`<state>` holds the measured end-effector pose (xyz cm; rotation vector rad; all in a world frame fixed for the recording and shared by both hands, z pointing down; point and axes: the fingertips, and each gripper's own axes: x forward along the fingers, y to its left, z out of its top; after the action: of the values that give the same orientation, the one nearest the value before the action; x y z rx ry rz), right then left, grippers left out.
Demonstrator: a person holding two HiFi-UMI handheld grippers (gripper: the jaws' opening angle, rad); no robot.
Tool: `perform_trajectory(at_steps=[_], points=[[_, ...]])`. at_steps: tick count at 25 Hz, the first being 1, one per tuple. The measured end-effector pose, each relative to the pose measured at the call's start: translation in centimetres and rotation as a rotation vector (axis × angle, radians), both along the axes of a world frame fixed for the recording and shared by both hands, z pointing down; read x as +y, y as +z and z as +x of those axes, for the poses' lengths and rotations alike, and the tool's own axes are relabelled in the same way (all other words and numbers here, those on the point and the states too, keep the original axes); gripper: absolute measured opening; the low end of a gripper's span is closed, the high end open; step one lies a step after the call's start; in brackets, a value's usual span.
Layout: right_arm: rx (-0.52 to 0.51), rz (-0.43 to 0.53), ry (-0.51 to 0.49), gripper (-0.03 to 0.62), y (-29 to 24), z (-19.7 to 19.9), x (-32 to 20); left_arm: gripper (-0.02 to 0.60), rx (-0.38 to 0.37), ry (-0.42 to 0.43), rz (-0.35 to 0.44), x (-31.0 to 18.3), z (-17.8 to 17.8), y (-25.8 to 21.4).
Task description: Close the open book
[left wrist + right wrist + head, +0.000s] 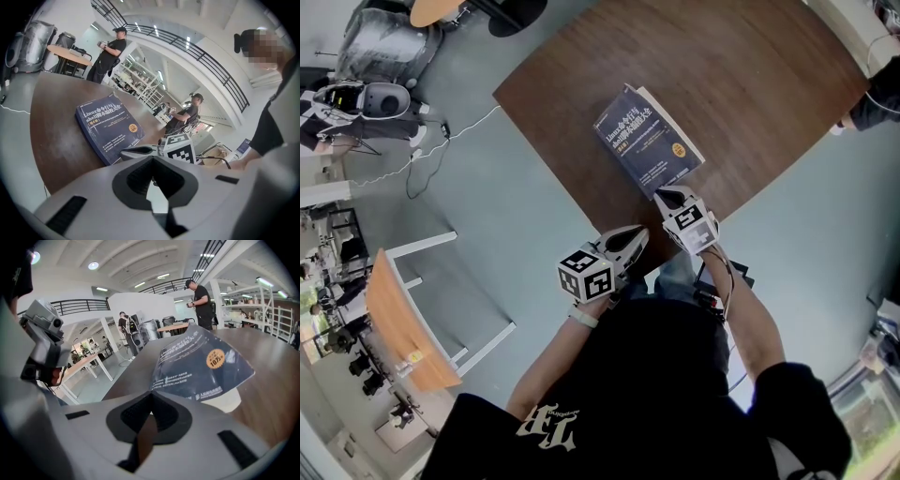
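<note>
A blue paperback book (649,141) lies cover up on the dark brown table (750,84), near its front corner. In the right gripper view the book (201,364) has its cover bowed slightly above the white pages. My right gripper (667,197) is shut, its tip at the book's near corner, with nothing held. My left gripper (636,239) is shut too and hangs over the table's front edge, a little left of the right one and short of the book. The left gripper view shows the book (110,124) ahead and the right gripper (140,151) beside it.
A light wooden table (403,319) stands on the grey floor to the left, and a white cable (441,141) trails towards machines (375,94) at the far left. Someone's dark sleeve (881,103) is at the table's far right. People (110,56) stand beyond the table.
</note>
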<state>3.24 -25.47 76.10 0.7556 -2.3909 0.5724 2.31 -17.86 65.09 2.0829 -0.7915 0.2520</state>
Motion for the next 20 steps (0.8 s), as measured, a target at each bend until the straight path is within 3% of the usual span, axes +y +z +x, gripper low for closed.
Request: perform_trajectory(at_steps=[20], points=[[0.083,-0.061,0.124,-0.012,1.8,3.2,-2.4,0.005,-0.017,-0.009,0.012,-0.7,-0.9,-0.1]])
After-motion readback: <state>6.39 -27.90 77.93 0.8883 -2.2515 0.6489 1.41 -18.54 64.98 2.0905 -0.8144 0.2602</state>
